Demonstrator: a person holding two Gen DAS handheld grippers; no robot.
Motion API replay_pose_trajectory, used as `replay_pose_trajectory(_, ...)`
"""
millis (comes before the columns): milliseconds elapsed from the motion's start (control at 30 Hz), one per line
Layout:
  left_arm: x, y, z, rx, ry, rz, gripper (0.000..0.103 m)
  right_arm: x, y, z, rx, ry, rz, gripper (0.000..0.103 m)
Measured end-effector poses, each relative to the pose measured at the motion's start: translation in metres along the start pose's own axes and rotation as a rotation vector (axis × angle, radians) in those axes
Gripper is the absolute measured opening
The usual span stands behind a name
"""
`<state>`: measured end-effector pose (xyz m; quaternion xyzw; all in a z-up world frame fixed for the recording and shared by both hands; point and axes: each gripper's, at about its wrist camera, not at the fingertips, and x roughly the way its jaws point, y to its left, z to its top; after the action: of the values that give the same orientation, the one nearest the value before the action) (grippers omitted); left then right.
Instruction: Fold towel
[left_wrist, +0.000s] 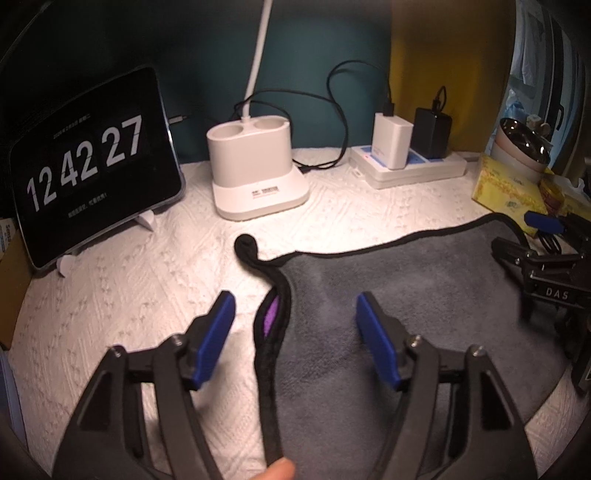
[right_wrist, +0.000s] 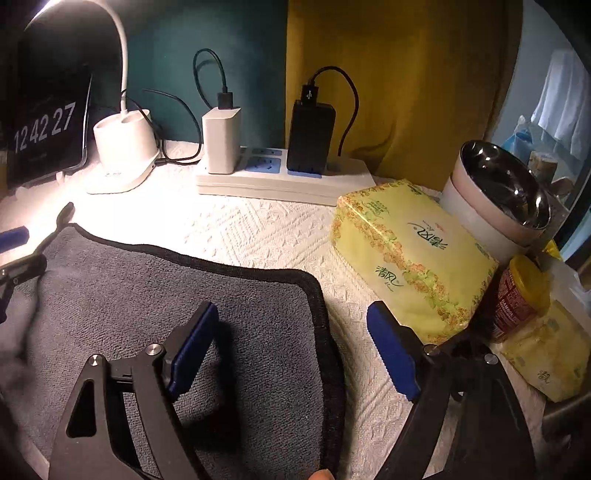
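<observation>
A grey towel (left_wrist: 406, 295) with black trim lies on the white textured table cover (left_wrist: 129, 295); a purple underside shows at its turned-up left edge. My left gripper (left_wrist: 295, 332) is open, its blue pads straddling that left edge just above the cloth. In the right wrist view the towel (right_wrist: 166, 314) fills the lower left. My right gripper (right_wrist: 291, 354) is open and straddles the towel's right edge, left pad over the cloth, right pad over the table cover. The right gripper also shows at the right edge of the left wrist view (left_wrist: 543, 273).
A tablet clock (left_wrist: 92, 166), a white lamp base (left_wrist: 255, 170) and a power strip with chargers (left_wrist: 410, 162) line the back. A yellow tissue pack (right_wrist: 410, 254), a steel-lined bowl (right_wrist: 498, 192) and a jar (right_wrist: 517, 299) stand right of the towel.
</observation>
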<state>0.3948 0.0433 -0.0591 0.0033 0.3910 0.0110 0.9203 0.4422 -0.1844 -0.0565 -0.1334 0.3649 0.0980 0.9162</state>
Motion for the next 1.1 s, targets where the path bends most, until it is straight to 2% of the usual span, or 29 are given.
replay_pose_trajectory(33, -0.003, 0.000, -0.001, -0.005, -0.004, 0.000, 0.082, -0.006, 0.000, 0.000, -0.007, -0.012, -0.006, 0.085)
replay_pose_trajectory(67, -0.006, 0.001, -0.003, -0.013, -0.009, -0.006, 0.082, -0.010, 0.000, -0.001, -0.010, -0.018, -0.009, 0.085)
replay_pose_trajectory(300, -0.034, 0.004, -0.014, -0.027, -0.049, -0.030, 0.083, -0.054, -0.002, -0.012, -0.030, -0.076, -0.006, 0.085)
replay_pose_trajectory(567, -0.079, -0.011, -0.029, 0.018, -0.123, -0.036, 0.083, -0.082, 0.009, -0.024, -0.023, -0.123, 0.025, 0.085)
replay_pose_trajectory(1100, -0.145, -0.026, -0.073, 0.026, -0.244, -0.086, 0.083, -0.150, 0.017, -0.075, 0.031, -0.220, 0.073, 0.085)
